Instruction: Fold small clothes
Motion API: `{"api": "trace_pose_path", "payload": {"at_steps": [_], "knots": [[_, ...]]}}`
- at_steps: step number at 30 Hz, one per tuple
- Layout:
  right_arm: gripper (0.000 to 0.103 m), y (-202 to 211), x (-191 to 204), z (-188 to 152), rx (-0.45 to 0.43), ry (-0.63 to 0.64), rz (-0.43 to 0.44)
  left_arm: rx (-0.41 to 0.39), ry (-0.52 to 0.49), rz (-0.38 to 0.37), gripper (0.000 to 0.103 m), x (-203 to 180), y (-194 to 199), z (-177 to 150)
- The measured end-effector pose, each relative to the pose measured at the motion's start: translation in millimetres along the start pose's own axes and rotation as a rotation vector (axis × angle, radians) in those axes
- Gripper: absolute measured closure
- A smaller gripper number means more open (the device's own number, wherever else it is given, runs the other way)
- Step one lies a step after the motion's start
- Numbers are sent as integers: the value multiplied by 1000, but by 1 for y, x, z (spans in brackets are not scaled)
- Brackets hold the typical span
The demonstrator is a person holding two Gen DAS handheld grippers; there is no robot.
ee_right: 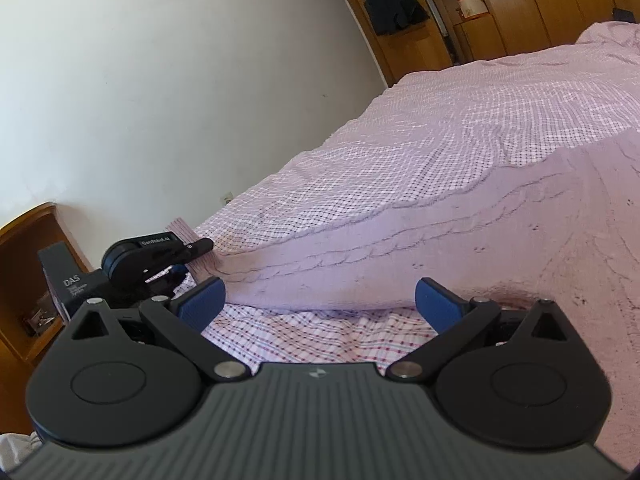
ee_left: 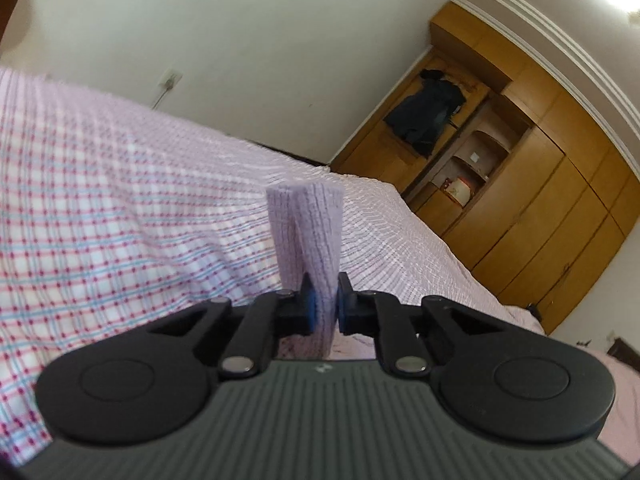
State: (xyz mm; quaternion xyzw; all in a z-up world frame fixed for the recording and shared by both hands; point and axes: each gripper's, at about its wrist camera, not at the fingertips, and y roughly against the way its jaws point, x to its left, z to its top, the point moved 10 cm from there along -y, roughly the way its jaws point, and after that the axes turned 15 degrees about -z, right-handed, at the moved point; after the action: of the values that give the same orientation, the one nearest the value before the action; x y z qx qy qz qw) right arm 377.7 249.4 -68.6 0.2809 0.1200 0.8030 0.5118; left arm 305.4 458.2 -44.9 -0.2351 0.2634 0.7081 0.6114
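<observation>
Left wrist view: one left gripper point(ee_left: 323, 300) clamped on a ribbed lilac cuff point(ee_left: 310, 232) of one cable-knit sweater point(ee_right: 460, 240), which lies on the checked bedspread point(ee_right: 460, 120). One right gripper point(ee_right: 318, 304) hovers spread wide at the sweater's near edge, nothing between its blue pads point(ee_right: 202, 300). Wardrobe shelf point(ee_left: 456, 196) holds one small box.

Domestic bedroom: bed point(ee_right: 460, 132) under pink checked cover, wooden wardrobe point(ee_left: 540, 184) at two o'clock, dark garment point(ee_left: 430, 114) hanging inside.
</observation>
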Motion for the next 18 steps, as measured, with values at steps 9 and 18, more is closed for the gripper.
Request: {"api": "trace_pose_path", "payload": {"at_steps": [9, 18], "knots": [[0, 5, -21, 12, -37, -47, -26, 47, -78, -24, 93, -51, -18, 0], [0, 28, -59, 35, -68, -132, -33, 58, -147, -107, 93, -141, -20, 3]]}}
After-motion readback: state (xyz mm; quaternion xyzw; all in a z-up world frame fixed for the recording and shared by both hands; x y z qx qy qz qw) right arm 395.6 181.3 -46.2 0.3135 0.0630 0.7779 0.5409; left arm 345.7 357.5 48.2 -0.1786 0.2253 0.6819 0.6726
